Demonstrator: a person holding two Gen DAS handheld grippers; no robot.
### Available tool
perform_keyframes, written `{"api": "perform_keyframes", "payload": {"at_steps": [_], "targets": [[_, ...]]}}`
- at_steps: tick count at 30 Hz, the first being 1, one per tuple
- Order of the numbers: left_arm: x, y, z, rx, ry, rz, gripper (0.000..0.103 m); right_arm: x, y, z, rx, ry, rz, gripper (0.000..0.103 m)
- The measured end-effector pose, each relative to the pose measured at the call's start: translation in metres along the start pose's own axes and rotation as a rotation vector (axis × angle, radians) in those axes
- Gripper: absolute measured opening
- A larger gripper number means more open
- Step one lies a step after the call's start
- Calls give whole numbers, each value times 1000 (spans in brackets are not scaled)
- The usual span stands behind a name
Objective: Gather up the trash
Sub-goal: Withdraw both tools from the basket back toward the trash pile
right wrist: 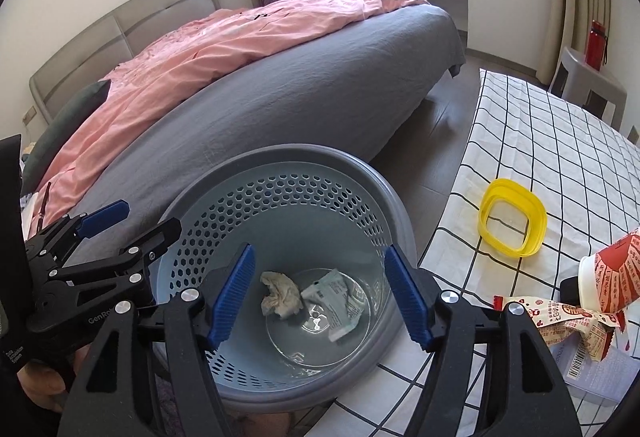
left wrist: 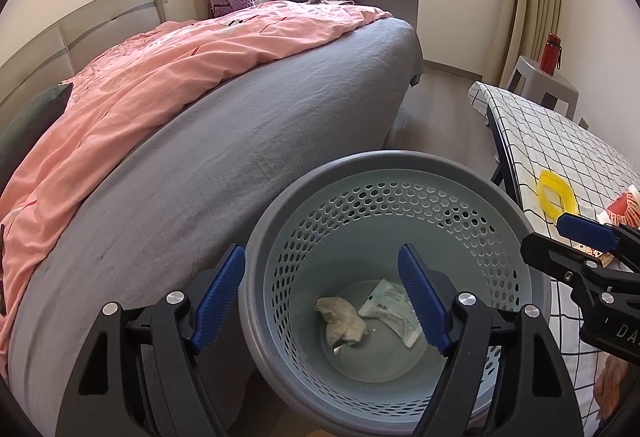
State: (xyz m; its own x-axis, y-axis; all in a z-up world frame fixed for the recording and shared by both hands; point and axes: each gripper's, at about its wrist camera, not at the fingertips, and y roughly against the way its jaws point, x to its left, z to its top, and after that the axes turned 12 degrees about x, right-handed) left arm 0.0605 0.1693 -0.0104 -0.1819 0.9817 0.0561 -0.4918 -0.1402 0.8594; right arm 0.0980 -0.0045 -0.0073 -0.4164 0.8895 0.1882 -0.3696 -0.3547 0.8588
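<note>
Trash: crumpled tissue [right wrist: 280, 294] and pale wrapper [right wrist: 335, 302] on bin floor, below both grippers.
Bin [right wrist: 192, 193]: round, perforated plastic, between bed [right wrist: 280, 93] and bench [right wrist: 560, 157].
Left gripper [left wrist: 322, 293]: wide, empty, over rim.
Right gripper [right wrist: 318, 293]: wide, empty, angled down.
Bench: yellow ring [right wrist: 513, 223], printed cup [right wrist: 612, 277], snack wrapper [right wrist: 576, 325].

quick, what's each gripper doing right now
left gripper: open, holding nothing, over the bin.
right gripper: open, holding nothing, over the same bin.

The bin [right wrist: 200, 209] is showing perforated pale blue; the cloth [right wrist: 540, 141] is showing black-on-white checks; the ring [right wrist: 490, 233] is glowing yellow.
</note>
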Motion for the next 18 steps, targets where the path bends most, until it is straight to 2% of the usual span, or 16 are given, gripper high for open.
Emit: {"api": "perform_keyframes", "payload": {"at_steps": [18], "targets": [[0, 3, 0, -10, 5, 11, 76, -1, 1, -1, 0, -4, -2, 66]]}}
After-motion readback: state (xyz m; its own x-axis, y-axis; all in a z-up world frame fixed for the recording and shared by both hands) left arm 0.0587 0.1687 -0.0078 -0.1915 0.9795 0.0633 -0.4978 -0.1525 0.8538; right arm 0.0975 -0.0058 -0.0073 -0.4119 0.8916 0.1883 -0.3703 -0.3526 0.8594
